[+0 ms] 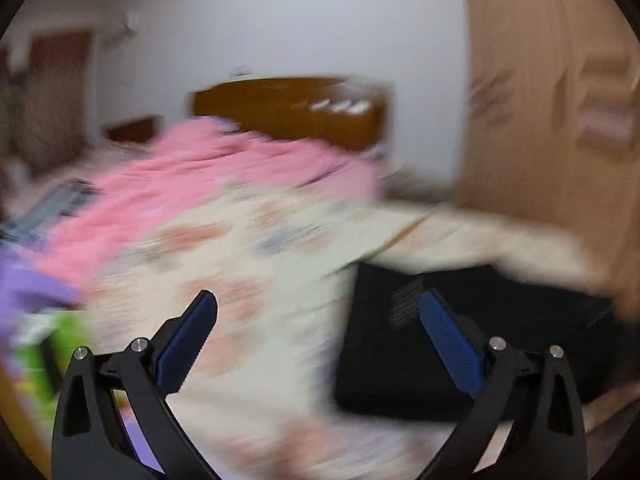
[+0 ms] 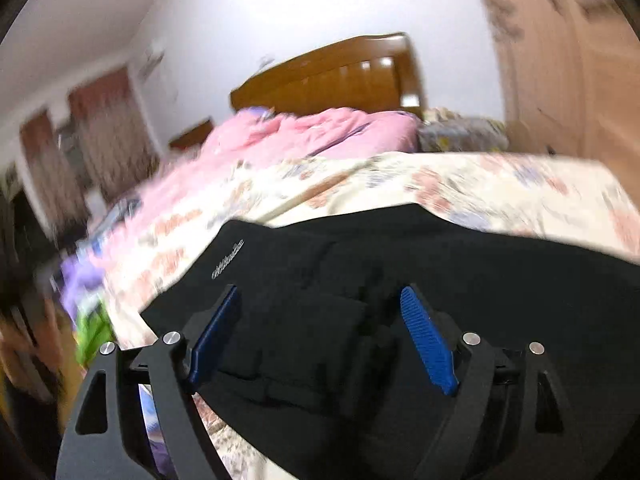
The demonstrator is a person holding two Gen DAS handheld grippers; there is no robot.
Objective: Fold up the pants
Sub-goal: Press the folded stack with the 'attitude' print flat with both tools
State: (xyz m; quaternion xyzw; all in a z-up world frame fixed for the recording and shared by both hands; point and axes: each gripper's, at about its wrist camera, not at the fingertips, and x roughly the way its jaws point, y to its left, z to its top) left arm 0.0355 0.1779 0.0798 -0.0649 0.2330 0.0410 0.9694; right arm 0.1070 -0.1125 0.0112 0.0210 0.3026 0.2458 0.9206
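Note:
The black pants [image 2: 360, 264] lie folded on the floral bedsheet [image 2: 500, 188], with a small white logo near their left edge. My right gripper [image 2: 320, 300] is open, its blue pads spread just above the pants, holding nothing. In the blurred left wrist view the pants [image 1: 420, 360] lie at the lower right. My left gripper [image 1: 316, 300] is open and empty, its left finger over the floral sheet [image 1: 248, 264] and its right finger over the pants' left part.
A pink quilt [image 2: 312, 132] is bunched at the head of the bed before a wooden headboard [image 2: 332, 76]. A tall wooden wardrobe [image 1: 552, 100] stands at the right. Purple and green items [image 1: 36, 312] lie at the bed's left edge.

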